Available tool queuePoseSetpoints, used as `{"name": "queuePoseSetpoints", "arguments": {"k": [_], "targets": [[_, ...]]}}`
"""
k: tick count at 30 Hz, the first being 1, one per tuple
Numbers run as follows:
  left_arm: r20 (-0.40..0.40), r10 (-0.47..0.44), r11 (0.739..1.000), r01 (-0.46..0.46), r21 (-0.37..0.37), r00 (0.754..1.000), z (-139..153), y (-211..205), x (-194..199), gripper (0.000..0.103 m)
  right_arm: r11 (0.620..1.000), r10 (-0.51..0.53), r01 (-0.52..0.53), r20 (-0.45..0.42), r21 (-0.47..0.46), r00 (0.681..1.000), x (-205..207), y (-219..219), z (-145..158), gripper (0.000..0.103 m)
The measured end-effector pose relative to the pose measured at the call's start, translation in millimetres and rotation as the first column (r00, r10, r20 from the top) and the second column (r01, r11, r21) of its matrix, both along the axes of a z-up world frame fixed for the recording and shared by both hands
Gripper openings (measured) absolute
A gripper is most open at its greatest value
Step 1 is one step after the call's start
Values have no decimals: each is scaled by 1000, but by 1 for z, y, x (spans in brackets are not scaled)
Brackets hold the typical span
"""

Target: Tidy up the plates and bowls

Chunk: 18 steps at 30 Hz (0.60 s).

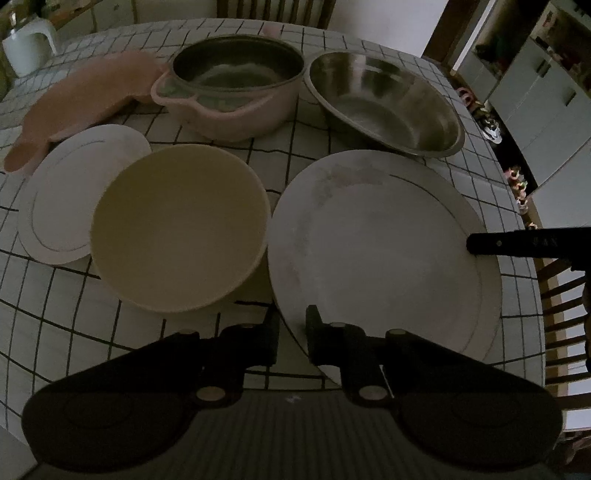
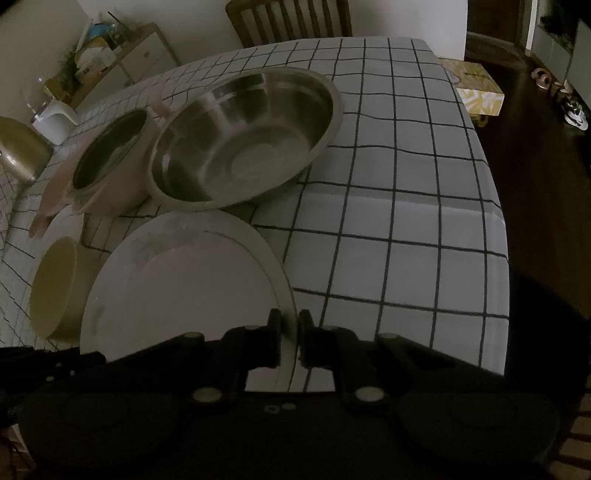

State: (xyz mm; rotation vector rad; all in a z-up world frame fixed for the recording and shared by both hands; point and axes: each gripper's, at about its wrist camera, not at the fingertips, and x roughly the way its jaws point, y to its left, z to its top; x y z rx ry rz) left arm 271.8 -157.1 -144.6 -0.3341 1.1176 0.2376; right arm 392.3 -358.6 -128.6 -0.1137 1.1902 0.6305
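A large white plate (image 1: 376,251) (image 2: 184,288) lies on the checked tablecloth (image 2: 406,240). My left gripper (image 1: 291,328) is shut on the plate's near-left rim, one finger over the plate and one outside it. My right gripper (image 2: 290,332) is shut on the opposite rim; one of its fingers (image 1: 487,245) shows at the plate's right edge. To the plate's left stands a yellow bowl (image 1: 181,229) (image 2: 55,284), and a small white plate (image 1: 62,199) is partly tucked under it. Behind them are a pink pot (image 1: 236,92) (image 2: 107,162) and a steel bowl (image 1: 384,103) (image 2: 243,140).
A pink board (image 1: 85,96) lies at the back left beside a white jug (image 1: 29,48). The table's edge drops off to the right, where a wooden chair (image 1: 561,306) stands. Another chair (image 2: 288,18) is at the far side. A yellow tissue box (image 2: 476,90) sits beyond the corner.
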Motion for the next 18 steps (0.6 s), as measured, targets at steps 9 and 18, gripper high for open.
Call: {"name": "queuePoseSetpoints", "arguments": {"k": [9,18], "targets": [[-5,-63,998,63,-6,998,1,-4,-12,12,1000,-24,24,-4,8,1000,-29,-23,2,9],[-11,-164,986,164,-16,986,6,-16,-31,11,995,-102,102,-6,12,995,-77,-51,9,8]]}}
